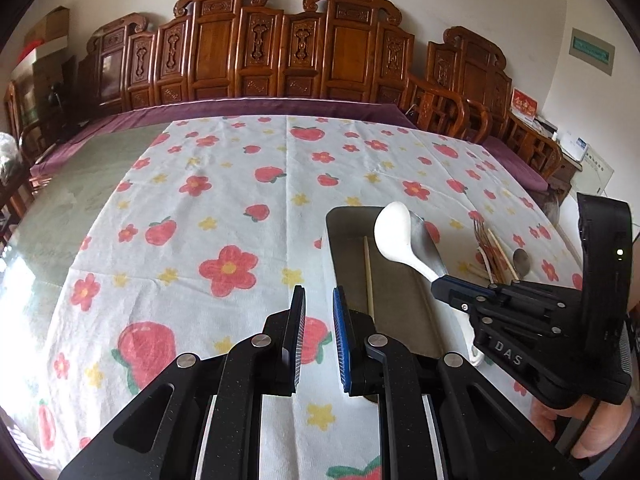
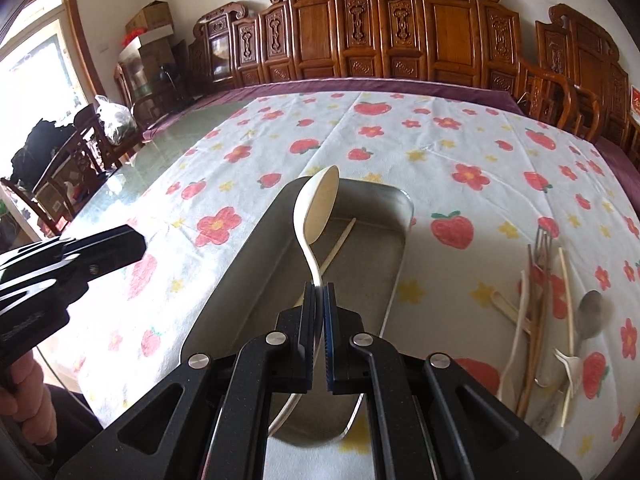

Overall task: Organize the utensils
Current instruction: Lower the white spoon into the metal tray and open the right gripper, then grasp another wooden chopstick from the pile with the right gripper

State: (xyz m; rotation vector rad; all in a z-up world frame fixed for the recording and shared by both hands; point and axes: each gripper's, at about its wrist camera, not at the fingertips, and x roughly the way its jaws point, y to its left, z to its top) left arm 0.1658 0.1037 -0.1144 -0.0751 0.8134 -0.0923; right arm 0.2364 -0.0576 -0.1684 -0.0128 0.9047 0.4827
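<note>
My right gripper (image 2: 319,286) is shut on the handle of a white spoon (image 2: 316,204) and holds it above a metal tray (image 2: 394,248); the spoon (image 1: 394,234) and that gripper (image 1: 438,282) also show in the left wrist view. One pale chopstick (image 2: 340,240) lies in the tray (image 1: 400,320). My left gripper (image 1: 319,300) is open and empty, just left of the tray's near end. A pile of utensils (image 2: 540,312) lies on the cloth right of the tray: a fork, a metal spoon (image 2: 592,314), chopsticks and white plastic pieces.
The table carries a white cloth with red flowers and strawberries (image 1: 228,268). Bare glass tabletop (image 1: 60,208) lies to the left. Carved wooden chairs (image 2: 400,28) line the far side, and more chairs and bags (image 2: 52,160) stand at the left.
</note>
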